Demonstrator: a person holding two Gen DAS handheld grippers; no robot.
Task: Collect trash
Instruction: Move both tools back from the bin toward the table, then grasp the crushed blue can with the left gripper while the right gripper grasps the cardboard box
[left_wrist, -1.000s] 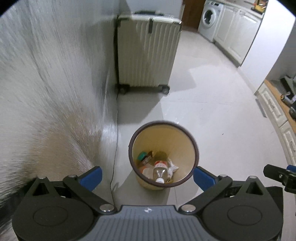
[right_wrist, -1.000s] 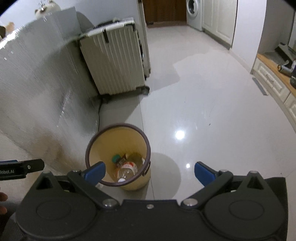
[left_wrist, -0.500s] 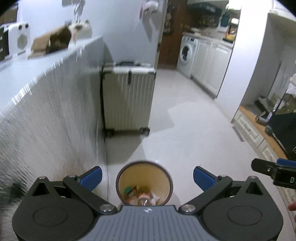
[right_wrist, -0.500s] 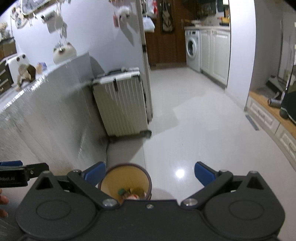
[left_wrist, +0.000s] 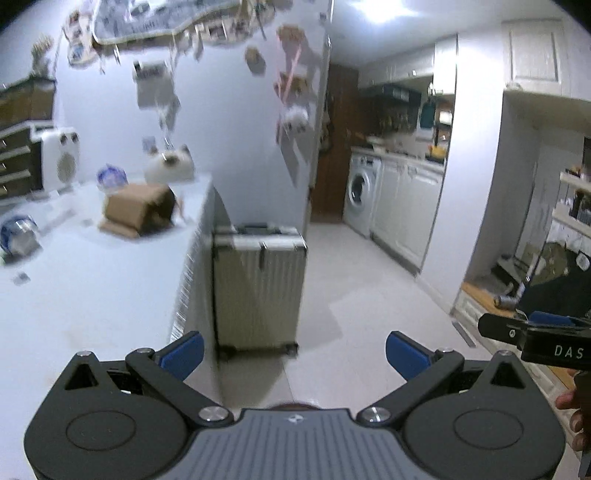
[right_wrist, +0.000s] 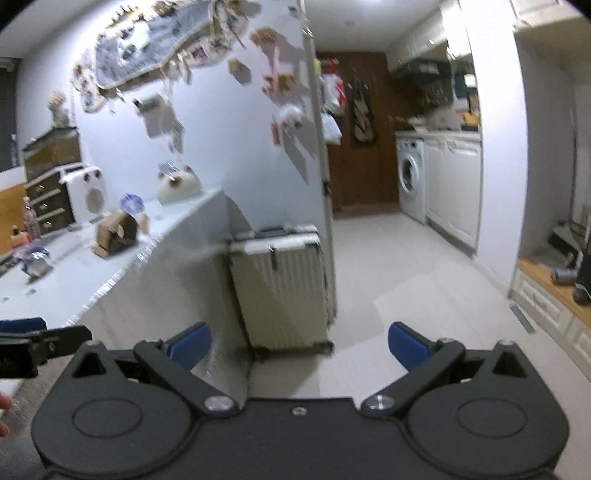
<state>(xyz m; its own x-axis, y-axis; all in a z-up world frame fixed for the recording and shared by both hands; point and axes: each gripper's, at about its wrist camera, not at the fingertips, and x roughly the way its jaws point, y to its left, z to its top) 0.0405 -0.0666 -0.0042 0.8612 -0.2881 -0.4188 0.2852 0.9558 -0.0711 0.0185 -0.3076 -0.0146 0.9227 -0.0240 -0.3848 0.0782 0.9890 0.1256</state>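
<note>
Both grippers are pointing level into the room, and each is showing its jaws spread wide with nothing between the blue pads. On the left gripper (left_wrist: 294, 349) the blue fingertips (left_wrist: 183, 349) are framing the ribbed suitcase (left_wrist: 258, 288), which is standing upright on its wheels against the end of the bench (left_wrist: 92, 295). On the right gripper (right_wrist: 299, 345) the jaws are gaping just as wide, with the same suitcase (right_wrist: 280, 291) standing between and beyond the pads.

Only a thin brown arc of the trash bin (left_wrist: 293, 406) is peeking over the left gripper's grey body, on the floor nearer than the suitcase; its contents are hidden. In the right wrist view the bin is not showing.

On the bench, beyond and left of the suitcase, a brown cardboard box (left_wrist: 138, 214) is lying on its side with its dark opening facing the suitcase's side. A crumpled blue and white wrapper (left_wrist: 18, 234) is sitting further left, blurred. A washing machine (left_wrist: 360, 194) is standing well beyond the suitcase, to its right, under white cabinets. The pale tiled floor (left_wrist: 369, 295) is stretching between them.
</note>
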